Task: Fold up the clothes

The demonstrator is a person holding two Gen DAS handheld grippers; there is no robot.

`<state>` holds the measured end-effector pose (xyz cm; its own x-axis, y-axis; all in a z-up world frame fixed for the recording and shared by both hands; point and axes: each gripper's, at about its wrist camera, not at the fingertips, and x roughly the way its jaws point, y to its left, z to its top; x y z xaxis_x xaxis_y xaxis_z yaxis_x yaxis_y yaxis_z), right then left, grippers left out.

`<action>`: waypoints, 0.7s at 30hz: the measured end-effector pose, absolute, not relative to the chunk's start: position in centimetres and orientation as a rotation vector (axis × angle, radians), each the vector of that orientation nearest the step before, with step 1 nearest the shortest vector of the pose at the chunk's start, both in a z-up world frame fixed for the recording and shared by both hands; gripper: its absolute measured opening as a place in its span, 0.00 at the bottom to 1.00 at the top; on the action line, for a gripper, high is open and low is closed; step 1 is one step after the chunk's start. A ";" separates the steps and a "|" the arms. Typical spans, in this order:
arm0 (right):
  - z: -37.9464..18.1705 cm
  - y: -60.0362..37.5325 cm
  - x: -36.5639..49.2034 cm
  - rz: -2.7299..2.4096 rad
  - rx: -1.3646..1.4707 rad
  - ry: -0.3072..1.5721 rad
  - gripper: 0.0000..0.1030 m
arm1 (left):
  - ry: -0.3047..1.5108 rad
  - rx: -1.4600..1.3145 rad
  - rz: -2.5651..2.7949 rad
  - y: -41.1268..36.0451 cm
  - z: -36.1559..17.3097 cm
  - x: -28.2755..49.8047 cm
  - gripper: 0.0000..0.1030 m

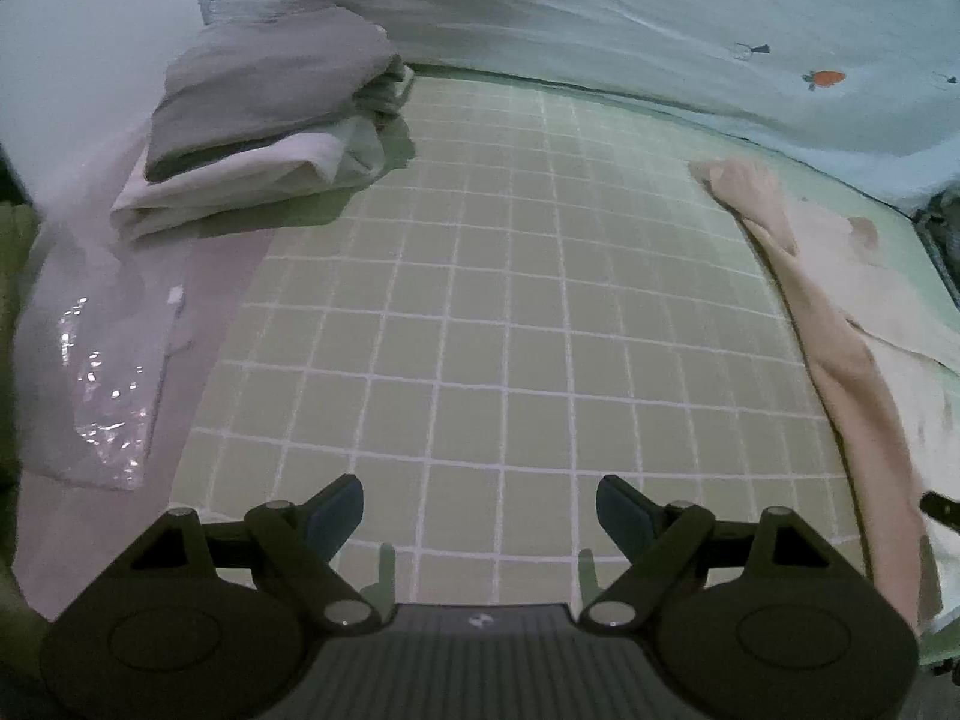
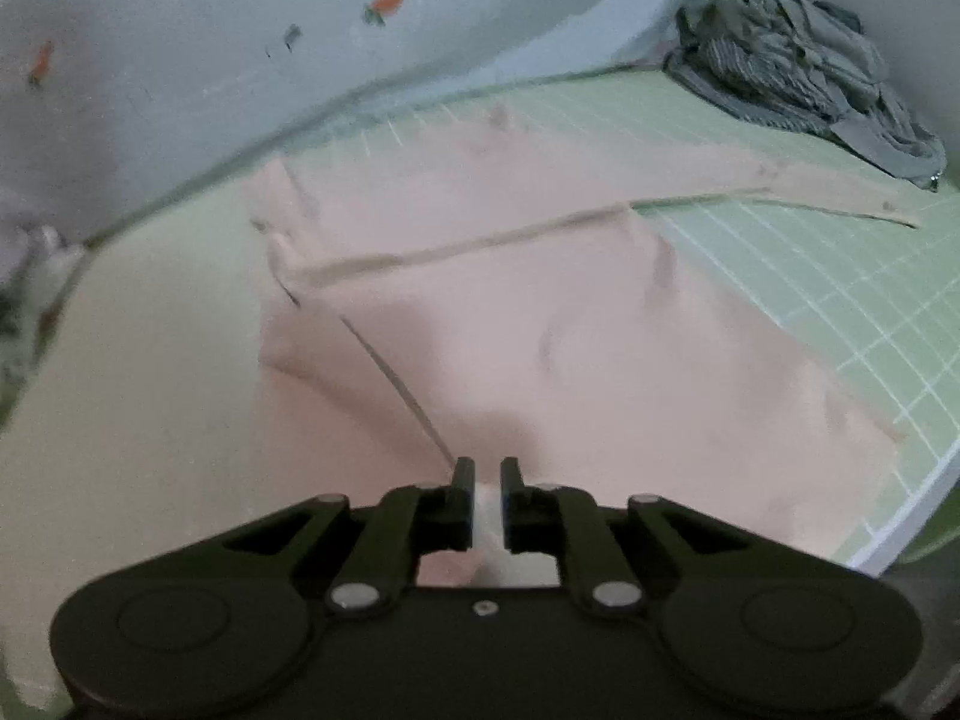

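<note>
Right gripper (image 2: 483, 474): jaws drawn narrow, pale pink cloth bunched in the slot between them; it looks pinched on the pink garment (image 2: 540, 312), gripped at the near hem. Likely held there so the edge can be lifted or carried over. The garment is spread across the green gridded mat (image 2: 840, 276), with a long strip of it running out toward 2 o'clock and a seam or fold line crossing at mid-cloth. Some motion blur in this view.

Left gripper (image 1: 480, 519): jaws wide apart, nothing between them, hovering over bare mat. In its view the pink garment's edge (image 1: 840, 360) lies from 1 to 4 o'clock, apart from the fingers. Judged free to take a second corner or to pin the cloth.

Folded stack (image 1: 258, 120) of grey over white pieces sits at 10 o'clock from the left gripper, by the mat's far corner; presumably kept off the working area. Crinkled clear plastic (image 1: 102, 396) lies at 9 o'clock on a pinkish sheet beside the mat. Rumpled grey striped heap (image 2: 798, 72) at 1 o'clock from the right gripper, at the mat's far end.

Edges: pale printed sheet with carrot motifs (image 1: 828, 79) bounds the mat's far side. The mat's right border drops off at 4 o'clock in the right view. Open room: the bare grid ahead of the left gripper is the widest clear space for laying a fold.
</note>
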<state>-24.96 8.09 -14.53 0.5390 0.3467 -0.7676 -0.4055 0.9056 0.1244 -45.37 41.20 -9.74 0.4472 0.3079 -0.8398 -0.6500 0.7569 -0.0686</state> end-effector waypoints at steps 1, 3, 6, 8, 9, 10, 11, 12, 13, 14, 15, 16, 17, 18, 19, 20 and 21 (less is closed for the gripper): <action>-14.6 7.8 -25.1 0.437 -0.064 0.898 0.11 | 0.933 -0.414 0.617 41.2 -9.8 -45.4 0.84; -14.6 7.5 -25.4 0.424 -0.060 0.894 0.13 | 0.935 -0.416 0.615 41.3 -9.8 -45.4 0.84; -14.6 7.9 -26.5 0.432 -0.086 0.867 0.23 | 0.938 -0.419 0.612 41.4 -10.0 -45.3 0.84; -14.5 8.1 -27.3 0.438 -0.104 0.850 0.24 | 0.939 -0.420 0.611 41.5 -10.1 -45.2 0.84; -14.5 8.2 -27.7 0.441 -0.112 0.841 0.24 | 0.940 -0.421 0.610 41.5 -10.1 -45.2 0.84; -14.4 8.1 -27.4 0.442 -0.119 0.836 0.24 | 0.941 -0.422 0.609 41.5 -10.1 -45.2 0.84; -14.3 7.8 -26.9 0.442 -0.125 0.833 0.24 | 0.942 -0.423 0.608 41.5 -10.2 -45.1 0.84; -14.2 7.5 -26.3 0.442 -0.130 0.830 0.24 | 0.943 -0.424 0.607 41.6 -10.2 -45.1 0.84; -14.1 7.2 -25.7 0.442 -0.136 0.827 0.24 | 0.942 -0.423 0.605 41.5 -10.2 -44.9 0.84; -13.9 6.9 -25.1 0.442 -0.142 0.824 0.24 | 0.939 -0.423 0.604 41.4 -10.2 -44.6 0.84; -13.8 6.6 -24.6 0.442 -0.147 0.821 0.25 | 0.936 -0.424 0.603 41.2 -10.1 -44.2 0.84; -13.7 6.3 -24.0 0.443 -0.153 0.818 0.28 | 0.934 -0.426 0.602 41.0 -10.1 -43.8 0.84; -13.5 6.0 -23.4 0.443 -0.159 0.815 0.33 | 0.930 -0.431 0.603 40.7 -10.0 -43.3 0.84; -13.4 5.7 -22.9 0.443 -0.164 0.812 0.36 | 0.926 -0.439 0.605 40.4 -9.9 -42.7 0.84; -13.3 5.4 -22.3 0.443 -0.170 0.810 0.41 | 0.922 -0.446 0.607 40.1 -9.9 -42.2 0.84; -13.1 5.0 -21.7 0.443 -0.175 0.807 0.47 | 0.915 -0.457 0.611 39.8 -9.8 -41.5 0.84; -13.0 4.7 -21.2 0.443 -0.181 0.804 0.49 | 0.908 -0.470 0.615 39.3 -9.7 -40.8 0.84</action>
<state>-21.17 4.75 -13.00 0.6087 0.3137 -0.7288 -0.4490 0.8935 0.0097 -40.82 39.34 -9.71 0.4670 0.2900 -0.8354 -0.6686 0.7341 -0.1189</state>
